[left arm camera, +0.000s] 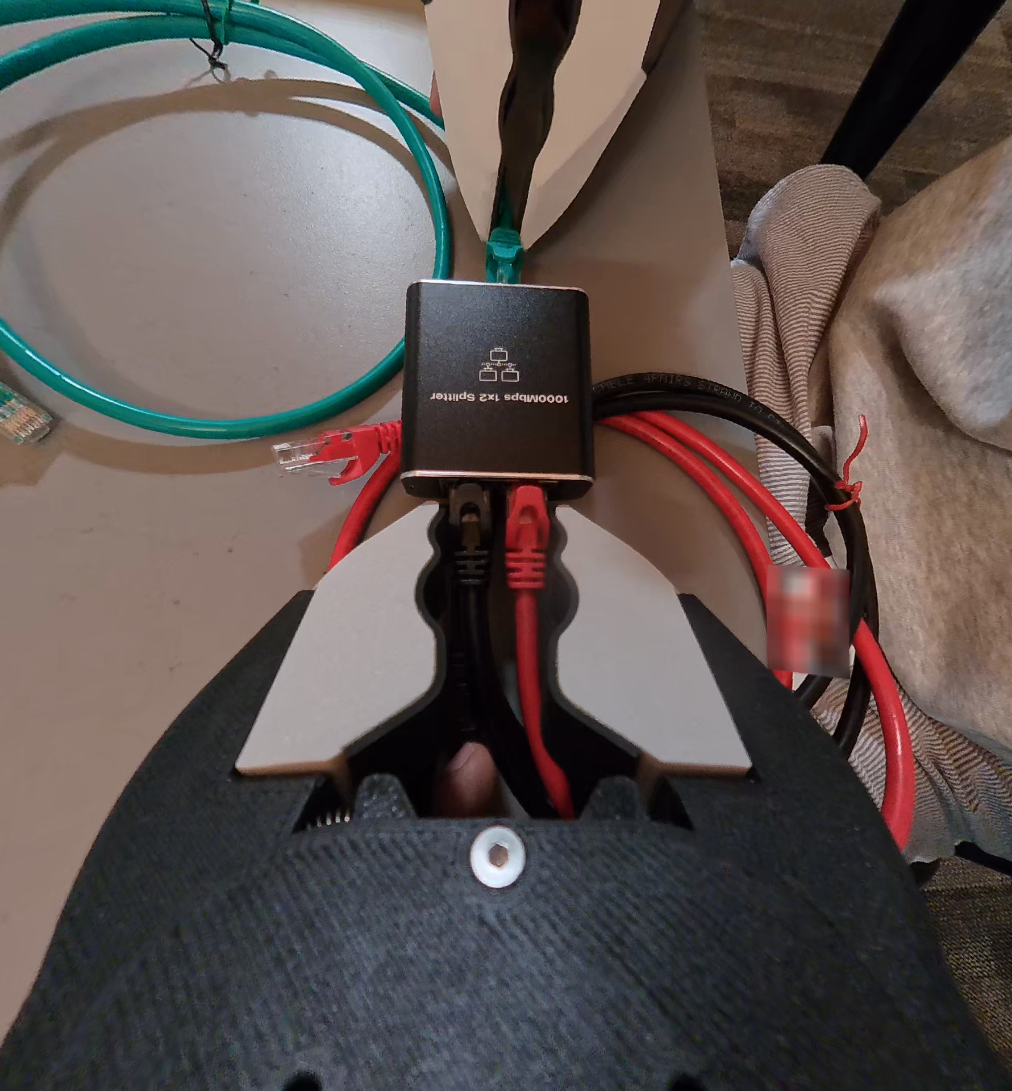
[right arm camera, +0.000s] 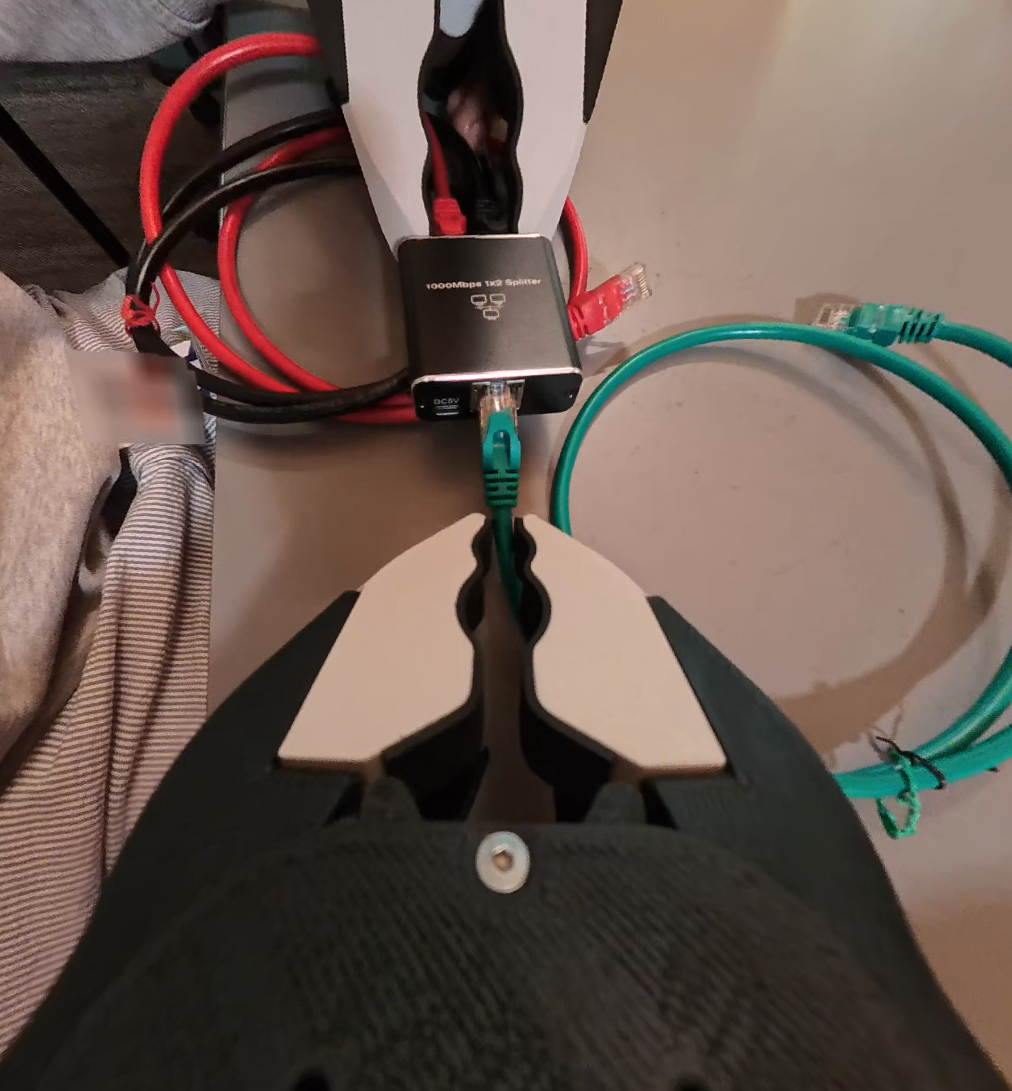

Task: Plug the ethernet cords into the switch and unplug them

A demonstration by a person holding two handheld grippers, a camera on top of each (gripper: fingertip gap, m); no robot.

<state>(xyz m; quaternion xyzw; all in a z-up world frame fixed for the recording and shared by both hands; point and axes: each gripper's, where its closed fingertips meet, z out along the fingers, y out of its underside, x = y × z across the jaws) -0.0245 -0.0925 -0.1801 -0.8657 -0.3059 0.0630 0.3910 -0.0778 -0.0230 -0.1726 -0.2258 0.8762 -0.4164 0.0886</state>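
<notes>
In the left wrist view, a green cord (left arm camera: 208,407) loops over the left of the pale table (left arm camera: 137,590), its free plug (left arm camera: 1,407) lying at the far left edge. Just right of it a loose red plug (left arm camera: 338,451) rests beside the small black switch (left arm camera: 494,384), which sits in the middle of the table near its right edge. The left gripper (left arm camera: 494,519) straddles the black plug (left arm camera: 468,531) and red plug (left arm camera: 526,543), both seated side by side in the switch's near face; its fingers stand apart on either side of the two cords, and whether they press on them cannot be told. On the switch's far face, the green plug (left arm camera: 502,257) sits partly in its port, the clear tip still showing. In the right wrist view, the right gripper (right arm camera: 503,525) is closed together on the green cord just behind that plug's boot. To the right, red cord (left arm camera: 881,679) and black cord (left arm camera: 846,502) coil off the table edge over grey cloth (left arm camera: 934,384).
</notes>
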